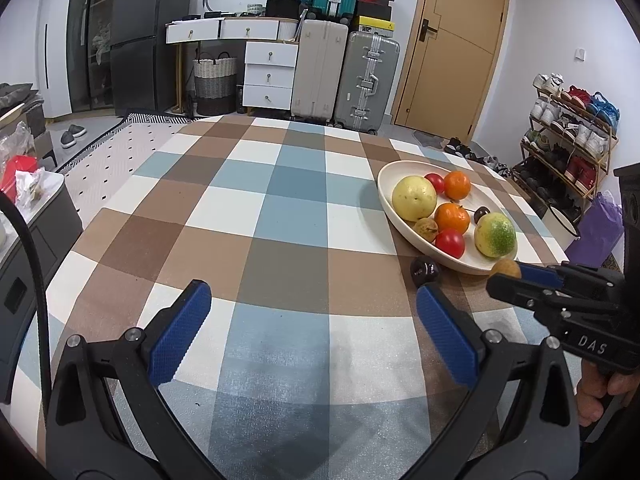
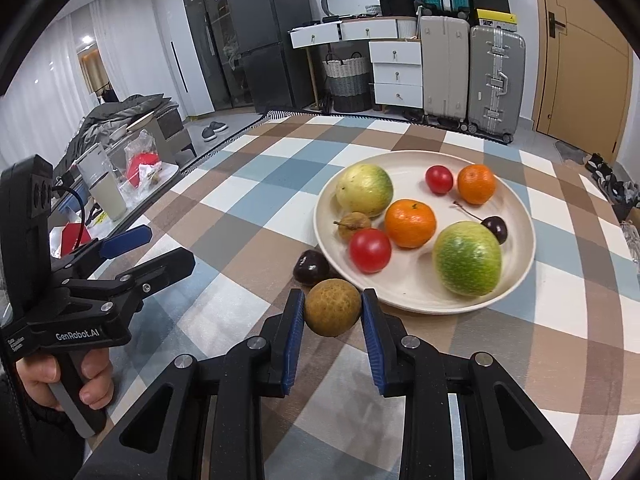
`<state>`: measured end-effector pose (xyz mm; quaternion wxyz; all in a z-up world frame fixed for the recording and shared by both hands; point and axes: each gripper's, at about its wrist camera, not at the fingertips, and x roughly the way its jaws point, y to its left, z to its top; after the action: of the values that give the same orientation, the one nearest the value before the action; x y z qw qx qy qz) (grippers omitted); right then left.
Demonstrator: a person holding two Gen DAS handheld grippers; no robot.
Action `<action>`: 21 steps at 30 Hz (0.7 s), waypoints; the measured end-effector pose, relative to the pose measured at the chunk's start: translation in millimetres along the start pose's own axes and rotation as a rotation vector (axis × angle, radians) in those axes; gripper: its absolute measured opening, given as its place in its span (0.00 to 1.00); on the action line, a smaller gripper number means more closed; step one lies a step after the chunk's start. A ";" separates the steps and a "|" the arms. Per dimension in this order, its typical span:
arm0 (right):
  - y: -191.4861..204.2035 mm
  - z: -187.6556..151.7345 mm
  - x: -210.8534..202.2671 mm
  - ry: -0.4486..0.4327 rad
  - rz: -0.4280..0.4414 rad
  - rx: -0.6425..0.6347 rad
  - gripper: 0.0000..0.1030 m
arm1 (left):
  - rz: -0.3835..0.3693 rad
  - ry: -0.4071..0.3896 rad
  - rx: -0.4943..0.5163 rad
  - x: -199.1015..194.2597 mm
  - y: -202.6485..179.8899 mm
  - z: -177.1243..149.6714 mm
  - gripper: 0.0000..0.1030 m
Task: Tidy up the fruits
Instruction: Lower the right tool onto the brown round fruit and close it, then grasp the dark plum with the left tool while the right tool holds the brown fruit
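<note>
A cream plate (image 2: 516, 216) (image 1: 386, 196) on the checked tablecloth holds two yellow-green fruits, two oranges (image 2: 410, 223), two red tomatoes (image 2: 370, 250), a small brown fruit and a dark cherry (image 2: 495, 229). My right gripper (image 2: 333, 307) is shut on a round brown longan (image 2: 332, 307) just in front of the plate's near rim; the longan also shows in the left wrist view (image 1: 506, 269). A dark cherry (image 2: 311, 266) (image 1: 425, 271) lies on the cloth beside the rim. My left gripper (image 1: 314, 300) is open and empty, left of the plate.
The checked tablecloth (image 1: 280, 200) spreads wide to the left of the plate. A side table with a cup and bags (image 2: 120, 184) stands off the left edge. Suitcases (image 1: 344, 76), drawers and a shoe rack (image 1: 568, 140) are in the background.
</note>
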<state>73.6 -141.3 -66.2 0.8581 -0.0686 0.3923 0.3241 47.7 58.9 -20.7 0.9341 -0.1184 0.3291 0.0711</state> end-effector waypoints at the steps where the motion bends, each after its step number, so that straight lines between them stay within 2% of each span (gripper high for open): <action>1: -2.4 -0.1 -2.6 -0.004 -0.001 -0.001 0.28 | 0.000 0.000 0.001 0.2 -0.7 0.1 0.99; 6: -14.3 -2.1 -13.8 -0.035 -0.003 0.013 0.28 | -0.002 0.014 0.028 2.1 -4.4 -1.5 0.99; 11: -27.9 -5.4 -23.6 -0.062 0.000 0.036 0.28 | -0.048 0.064 0.062 9.3 -12.5 -2.5 0.99; 18: -39.0 -6.8 -29.6 -0.078 -0.015 0.068 0.28 | -0.054 0.112 0.131 21.0 -36.5 0.7 0.99; 21: -40.5 -7.3 -30.4 -0.086 -0.018 0.072 0.28 | -0.036 0.155 0.169 33.2 -49.4 2.3 0.93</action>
<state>79.0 -190.8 -54.9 0.8791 -0.0270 0.3658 0.3045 85.2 13.9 -31.3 0.9136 -0.0502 0.4031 0.0167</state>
